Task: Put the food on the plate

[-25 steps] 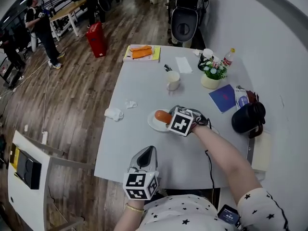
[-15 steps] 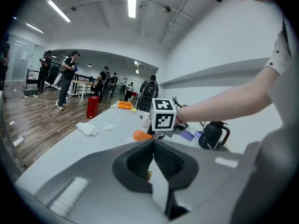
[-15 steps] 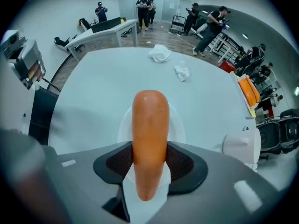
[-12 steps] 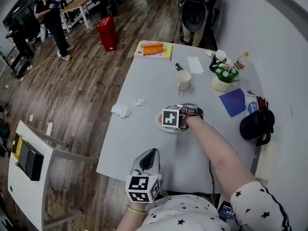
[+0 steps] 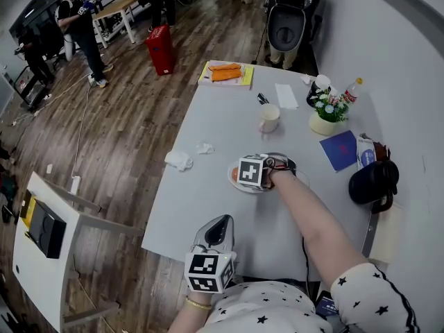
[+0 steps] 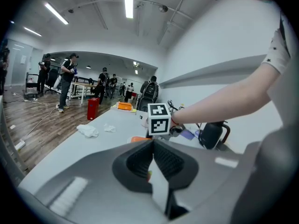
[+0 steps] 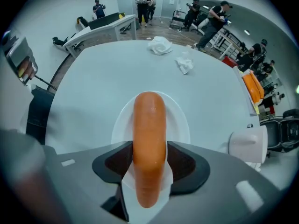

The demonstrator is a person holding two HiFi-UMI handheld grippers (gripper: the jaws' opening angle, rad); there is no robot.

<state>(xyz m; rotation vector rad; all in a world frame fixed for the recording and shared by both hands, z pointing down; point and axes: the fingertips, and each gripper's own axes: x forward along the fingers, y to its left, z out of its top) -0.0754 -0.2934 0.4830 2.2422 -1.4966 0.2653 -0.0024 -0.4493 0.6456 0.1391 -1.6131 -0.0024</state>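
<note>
An orange sausage (image 7: 149, 139) lies lengthwise between the jaws of my right gripper (image 7: 149, 155), which is shut on it. Right under it is a small white plate (image 7: 180, 120) on the grey table. In the head view the right gripper (image 5: 243, 175) and its marker cube cover most of the plate (image 5: 235, 184); only a sliver of the sausage (image 5: 234, 174) shows. My left gripper (image 5: 216, 229) hovers near the table's front edge, well short of the plate. Its jaws meet at the tip, and the left gripper (image 6: 152, 143) holds nothing.
A white cup (image 5: 269, 118) stands behind the plate. Two crumpled tissues (image 5: 179, 160) lie to the left. A flower pot (image 5: 322, 120), a blue booklet (image 5: 339, 150) and a black jug (image 5: 373, 181) line the right side. A yellow tray (image 5: 226, 73) sits at the far edge.
My right gripper has carried the sausage leftward until its cube hides most of the plate. The left gripper has stayed by the front edge.
</note>
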